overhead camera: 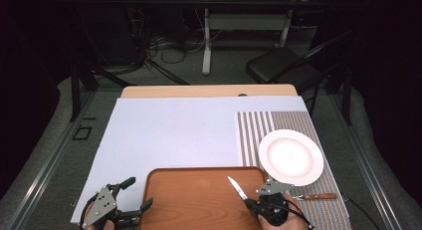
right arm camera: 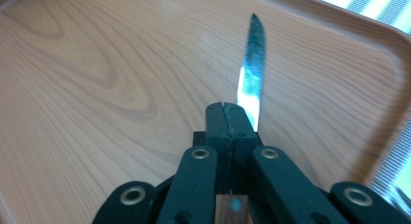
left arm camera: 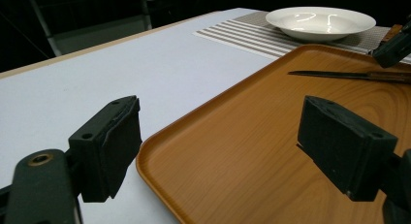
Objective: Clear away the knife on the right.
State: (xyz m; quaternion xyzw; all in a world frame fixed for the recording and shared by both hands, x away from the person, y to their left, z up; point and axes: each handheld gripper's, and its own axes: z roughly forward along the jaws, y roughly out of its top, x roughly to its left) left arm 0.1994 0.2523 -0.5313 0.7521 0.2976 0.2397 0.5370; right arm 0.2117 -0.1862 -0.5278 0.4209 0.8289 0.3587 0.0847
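Item 1, task piece: slim steel table knife with a pointed blade. I see it clamped in my right hand-held gripper, whose black jaws are pressed together on the blade near its base. In the right gripper view the knife projects straight out past the closed jaws, so its long axis runs on in line with the tool. In the high view the tip points up and to the left, over the right part of the tray, just above its surface; whether the tip touches the wood I cannot tell.

Item 2: rectangular orange-brown wood-grain tray, on the tabletop at the near edge, between my two hands.

Item 3: left hand-held gripper, jaws spread wide and holding nothing. It sits at the tray's left rim; in the left gripper view that rim lies between the two pads.

Item 4: round white ceramic plate on a brown-and-white striped placemat, beyond and to the right of the tray, near the right hand.

Item 5: a second utensil with a brown wooden handle, lying on the placemat just right of the right hand, its long axis crosswise.

Item 6: pale lilac sheet covering the tabletop.

Judgement: the right hand is the nearer, indeed the only carrier; any setting-down turns on the blade's diagonal heading.
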